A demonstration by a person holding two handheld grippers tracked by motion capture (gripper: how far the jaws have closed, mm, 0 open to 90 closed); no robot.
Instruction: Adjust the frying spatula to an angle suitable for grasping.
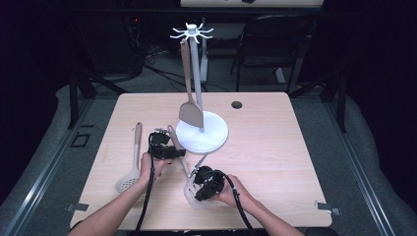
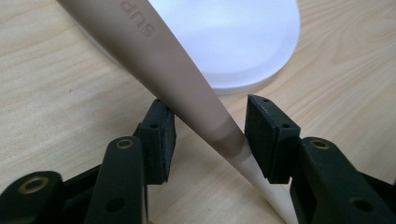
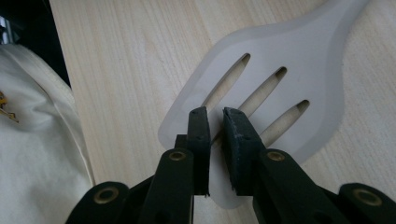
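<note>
Beside the stand (image 1: 202, 133), your left tool (image 2: 211, 135) straddles the turner's handle (image 2: 187, 84), jaws spread; your right tool (image 3: 211, 128) pinches its slotted blade (image 3: 280, 88).

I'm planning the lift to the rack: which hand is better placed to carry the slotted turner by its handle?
Left, probably. The left gripper straddles the slotted turner at its handle, beside the stand base; the right gripper only pinches the blade's edge.

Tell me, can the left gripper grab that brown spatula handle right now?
Probably yes: the handle already lies between the left gripper's open fingers, with nothing blocking it.
</note>
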